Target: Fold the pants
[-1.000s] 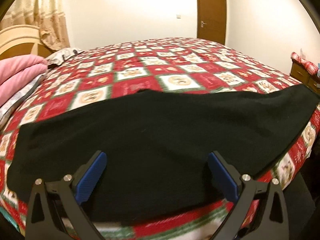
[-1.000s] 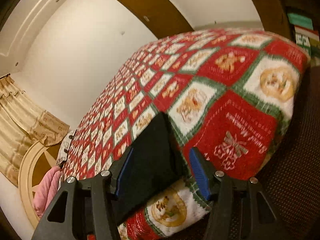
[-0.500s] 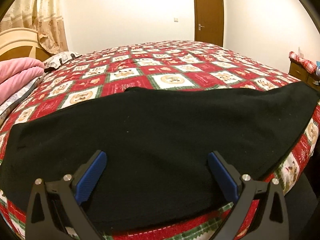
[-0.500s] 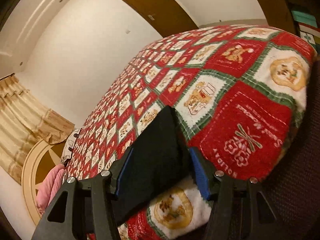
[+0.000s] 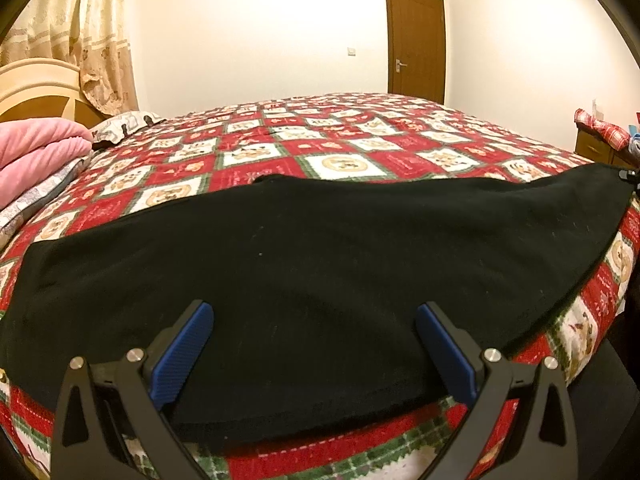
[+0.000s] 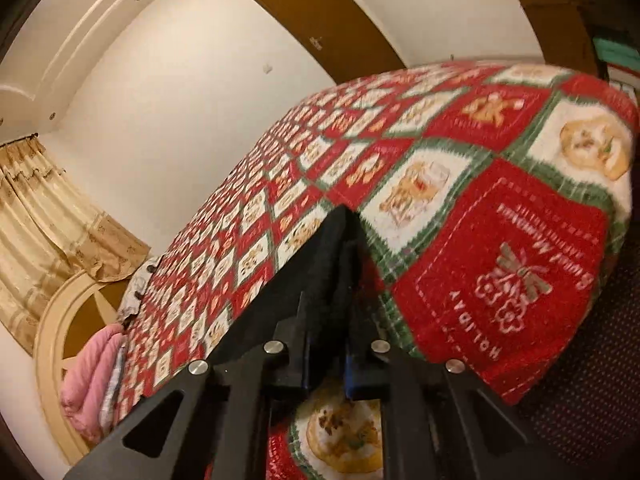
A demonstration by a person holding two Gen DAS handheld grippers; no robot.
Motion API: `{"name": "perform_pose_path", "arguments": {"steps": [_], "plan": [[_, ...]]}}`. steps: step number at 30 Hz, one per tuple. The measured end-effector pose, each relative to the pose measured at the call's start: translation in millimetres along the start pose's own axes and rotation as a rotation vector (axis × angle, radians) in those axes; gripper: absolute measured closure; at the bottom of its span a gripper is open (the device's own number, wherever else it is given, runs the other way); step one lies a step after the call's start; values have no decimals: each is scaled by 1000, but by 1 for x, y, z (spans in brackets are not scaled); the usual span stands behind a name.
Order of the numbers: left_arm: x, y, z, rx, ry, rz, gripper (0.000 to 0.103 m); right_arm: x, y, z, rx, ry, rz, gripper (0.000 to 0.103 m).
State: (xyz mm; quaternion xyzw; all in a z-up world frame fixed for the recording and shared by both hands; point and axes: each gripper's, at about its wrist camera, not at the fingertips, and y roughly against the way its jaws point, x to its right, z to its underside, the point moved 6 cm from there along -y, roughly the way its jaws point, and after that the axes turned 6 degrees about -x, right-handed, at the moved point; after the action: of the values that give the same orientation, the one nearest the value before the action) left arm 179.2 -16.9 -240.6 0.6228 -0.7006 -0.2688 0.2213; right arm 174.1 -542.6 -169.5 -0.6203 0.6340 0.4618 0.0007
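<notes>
Black pants (image 5: 304, 264) lie spread flat across the near part of a bed with a red, white and green patchwork quilt (image 5: 320, 148). My left gripper (image 5: 314, 350) is open, its blue pads either side of the pants' near edge at the bed's front, touching nothing I can make out. My right gripper (image 6: 332, 320) is shut on the pants' right end (image 6: 320, 256) at the bed's corner; the cloth sits pinched between its jaws. The right gripper's tip shows at the far right of the left wrist view (image 5: 630, 176).
A folded pink blanket (image 5: 36, 152) and a pillow (image 5: 124, 126) lie at the left by the headboard (image 5: 44, 96). A brown door (image 5: 416, 40) stands at the back. A wooden dresser (image 5: 600, 148) stands at the right. Dark carpet (image 6: 592, 360) lies beside the bed.
My right gripper has closed on the pants' right end; a second ago its jaws stood open around the cloth. My left gripper has dropped lower toward the bed's front edge, still open.
</notes>
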Motion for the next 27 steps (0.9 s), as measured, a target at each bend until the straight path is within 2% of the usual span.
{"name": "perform_pose_path", "arguments": {"steps": [8,13,20,27], "plan": [[-3,5,2,30,17,8,0,-54,22,0,126,228,73,92],[-5,7,3,43,29,10,0,-87,34,6,181,336,61,92],[-10,10,3,55,50,6,0,-134,28,20,170,431,20,93],[-17,13,3,69,84,8,0,-193,4,56,120,580,-21,93]]}}
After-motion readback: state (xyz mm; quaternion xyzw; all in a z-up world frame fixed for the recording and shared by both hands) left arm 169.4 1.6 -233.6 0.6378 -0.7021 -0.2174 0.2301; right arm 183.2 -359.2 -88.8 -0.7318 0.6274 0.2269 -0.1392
